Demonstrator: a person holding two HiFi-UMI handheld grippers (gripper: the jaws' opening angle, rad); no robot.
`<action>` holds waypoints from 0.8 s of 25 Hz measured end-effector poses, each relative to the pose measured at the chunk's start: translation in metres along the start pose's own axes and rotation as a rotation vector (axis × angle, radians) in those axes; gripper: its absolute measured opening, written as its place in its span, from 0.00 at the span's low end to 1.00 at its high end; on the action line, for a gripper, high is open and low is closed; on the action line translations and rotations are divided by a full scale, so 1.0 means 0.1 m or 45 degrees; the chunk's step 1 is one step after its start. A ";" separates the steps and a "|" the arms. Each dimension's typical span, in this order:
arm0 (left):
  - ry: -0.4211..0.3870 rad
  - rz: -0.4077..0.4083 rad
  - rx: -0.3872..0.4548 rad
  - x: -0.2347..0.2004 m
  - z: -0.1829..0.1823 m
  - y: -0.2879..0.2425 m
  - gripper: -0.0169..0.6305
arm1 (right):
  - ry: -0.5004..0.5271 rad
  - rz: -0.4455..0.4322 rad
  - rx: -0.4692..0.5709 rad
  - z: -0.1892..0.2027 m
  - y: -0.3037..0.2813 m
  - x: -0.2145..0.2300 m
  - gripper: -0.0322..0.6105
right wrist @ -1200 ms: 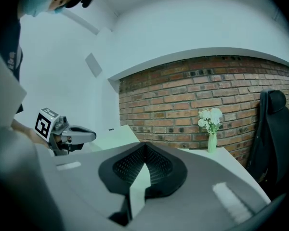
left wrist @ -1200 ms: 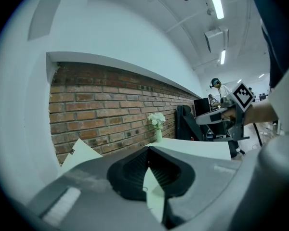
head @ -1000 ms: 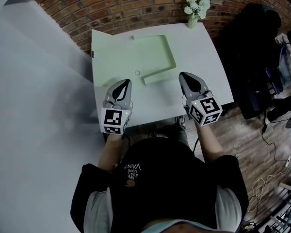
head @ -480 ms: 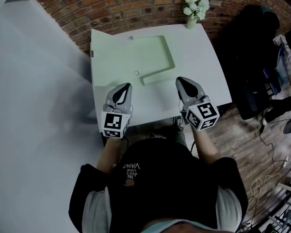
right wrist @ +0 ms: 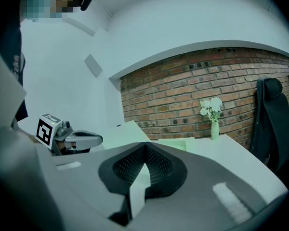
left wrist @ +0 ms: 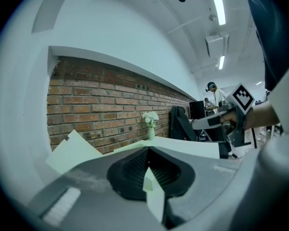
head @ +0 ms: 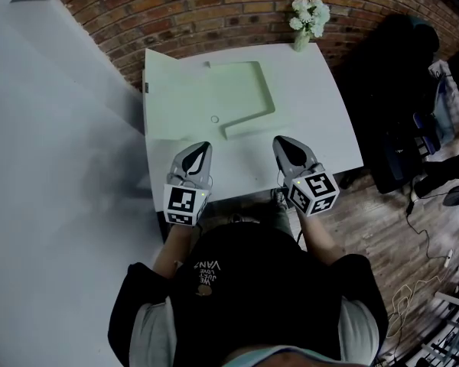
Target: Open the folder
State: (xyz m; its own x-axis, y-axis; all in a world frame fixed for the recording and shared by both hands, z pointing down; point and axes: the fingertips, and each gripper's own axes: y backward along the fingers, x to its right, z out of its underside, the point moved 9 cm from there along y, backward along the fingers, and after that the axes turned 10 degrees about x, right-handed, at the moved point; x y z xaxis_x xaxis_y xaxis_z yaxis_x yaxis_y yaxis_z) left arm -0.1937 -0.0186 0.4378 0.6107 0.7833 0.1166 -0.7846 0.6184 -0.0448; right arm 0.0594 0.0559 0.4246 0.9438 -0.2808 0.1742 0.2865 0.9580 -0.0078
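The pale green folder (head: 185, 96) lies open on the white table (head: 321, 121), with its inner pocket (head: 245, 90) on the right half. Its left cover (left wrist: 72, 150) tilts upward at the table's left edge. My left gripper (head: 204, 146) hovers over the table's near edge, just in front of the folder, shut and empty. My right gripper (head: 278, 141) is level with it further right, also shut with nothing in it. Neither touches the folder. The left gripper view shows its shut jaws (left wrist: 148, 150) and the right gripper (left wrist: 226, 124). The right gripper view shows its own tips (right wrist: 144, 146) and the left gripper (right wrist: 72, 138).
A small vase of white flowers (head: 307, 14) stands at the table's far right corner against the brick wall (head: 214, 6). A black chair (head: 402, 90) and cables on the wooden floor (head: 421, 281) lie to the right. A white wall (head: 53, 167) runs along the left.
Both grippers have drawn back toward the person, from near the folder's front edge to the table's near edge. Both stay shut. The folder has not moved.
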 end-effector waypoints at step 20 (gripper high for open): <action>0.014 -0.003 -0.003 0.04 0.01 0.01 0.03 | 0.038 0.010 -0.031 0.02 0.00 -0.02 0.05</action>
State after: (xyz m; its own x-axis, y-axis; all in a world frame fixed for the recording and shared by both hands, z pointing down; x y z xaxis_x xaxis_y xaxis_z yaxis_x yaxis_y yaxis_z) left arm -0.1923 -0.0149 0.4390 0.6137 0.7824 0.1061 -0.7829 0.6204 -0.0472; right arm 0.0576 0.0566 0.4265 0.9504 -0.2754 0.1444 0.2828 0.9586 -0.0328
